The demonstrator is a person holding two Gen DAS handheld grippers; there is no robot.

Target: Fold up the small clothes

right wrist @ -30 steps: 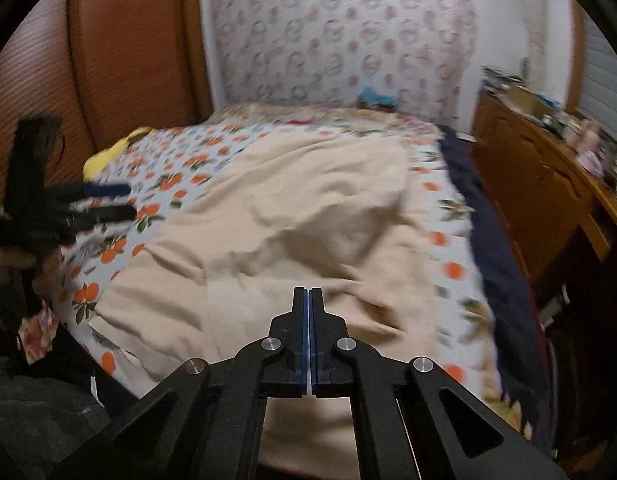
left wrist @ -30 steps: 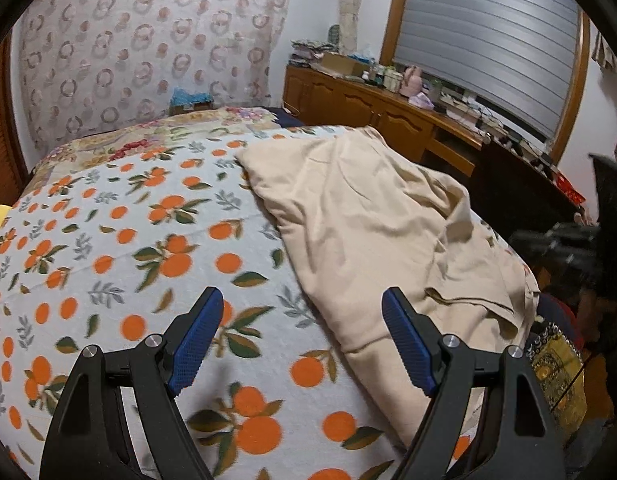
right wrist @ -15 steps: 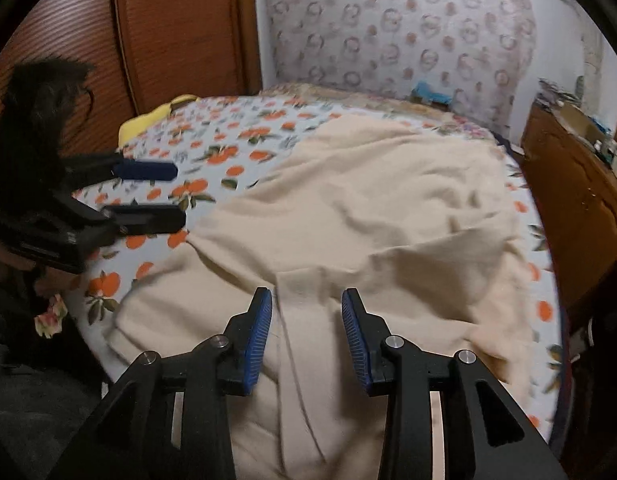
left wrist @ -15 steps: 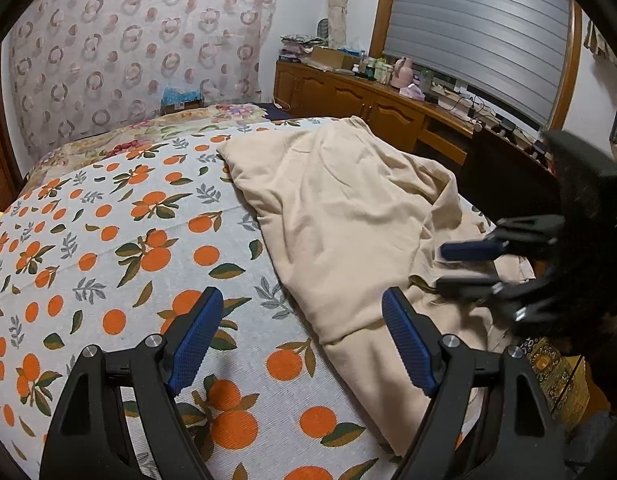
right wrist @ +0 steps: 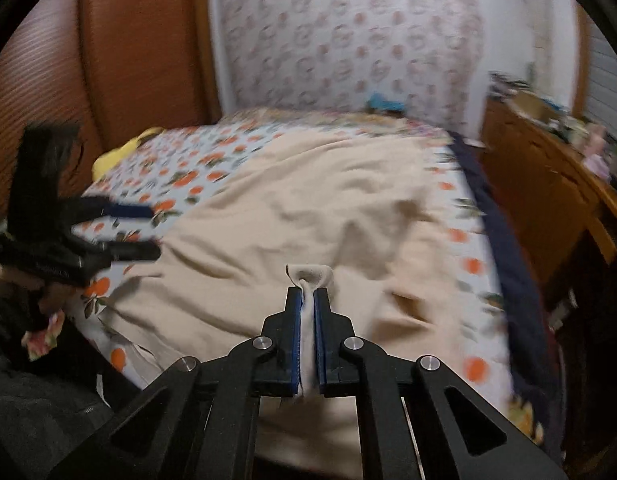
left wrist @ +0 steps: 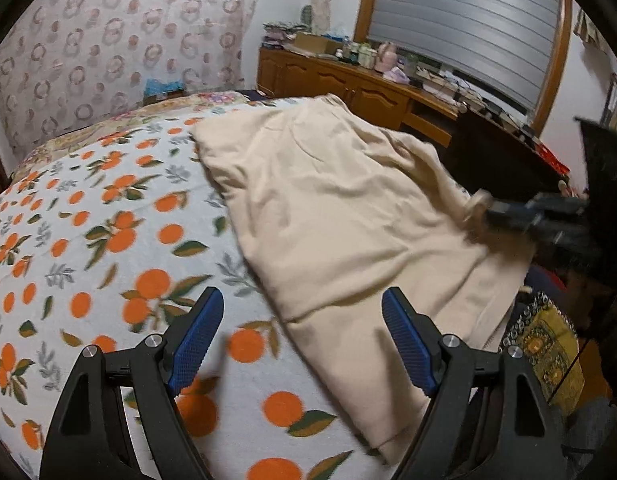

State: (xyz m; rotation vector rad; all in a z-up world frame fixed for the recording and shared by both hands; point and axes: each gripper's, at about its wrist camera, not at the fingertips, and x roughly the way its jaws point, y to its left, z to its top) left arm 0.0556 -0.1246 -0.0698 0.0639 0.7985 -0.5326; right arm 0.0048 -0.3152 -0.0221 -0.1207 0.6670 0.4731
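Right claw (right wrist: 307, 300) just snapped together, now clamped on beige garment (right wrist: 308, 208) hem near bed's foot; fold can begin. Left claw (left wrist: 304, 320) apart, empty, beside garment.

- My left gripper (left wrist: 302, 334) has a black angular frame with triangular cut-outs.
- Its fingers (left wrist: 196, 338) carry blue knurled pads.
- Silver round screws sit at the joints.
- My right gripper (right wrist: 307, 294) is built alike: black arms, blue pad edges, silver screws.

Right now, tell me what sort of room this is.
Most likely a bedroom: a bed under an orange-print white bedspread, a brown wooden headboard behind it, and a cluttered low wooden sideboard beneath a shuttered window.
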